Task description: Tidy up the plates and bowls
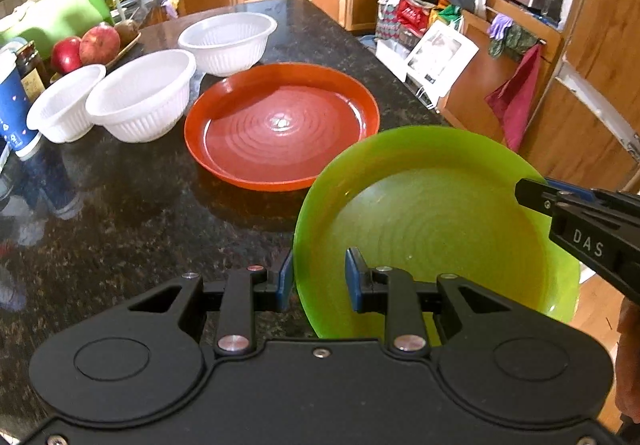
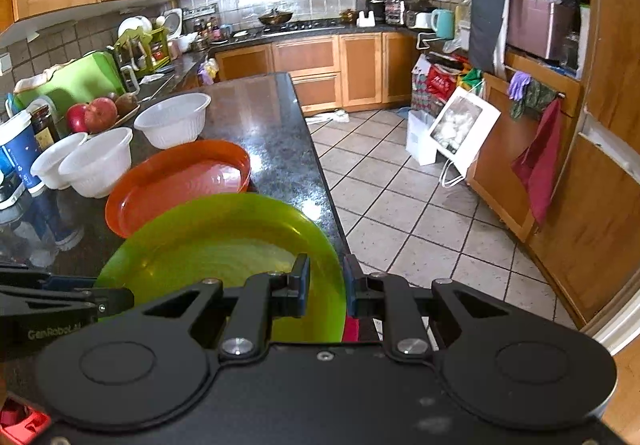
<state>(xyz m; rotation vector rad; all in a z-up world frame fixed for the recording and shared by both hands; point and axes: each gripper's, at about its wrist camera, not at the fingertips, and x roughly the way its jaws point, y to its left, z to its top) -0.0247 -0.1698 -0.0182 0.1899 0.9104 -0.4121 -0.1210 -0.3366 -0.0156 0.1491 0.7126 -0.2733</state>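
Both grippers hold a green plate (image 1: 432, 229) tilted above the near right part of the dark counter (image 1: 140, 225). My left gripper (image 1: 320, 279) is shut on the plate's near left rim, one blue pad on each side of the rim. My right gripper (image 2: 326, 285) is shut on the opposite rim of the green plate (image 2: 224, 237) and shows in the left wrist view as the right gripper (image 1: 528, 191). The left gripper (image 2: 120, 299) shows at the plate's left edge. An orange plate (image 1: 280, 125) (image 2: 176, 181) lies flat just beyond. Three white bowls (image 1: 230, 41) (image 1: 144, 93) (image 1: 66, 105) stand behind it.
A tray of apples (image 1: 100, 43), a jar (image 1: 32, 69) and a blue paper cup (image 1: 12, 105) line the counter's left side. The counter's right edge (image 2: 320, 173) drops to a tiled floor (image 2: 400, 205) with bags and cabinets beyond.
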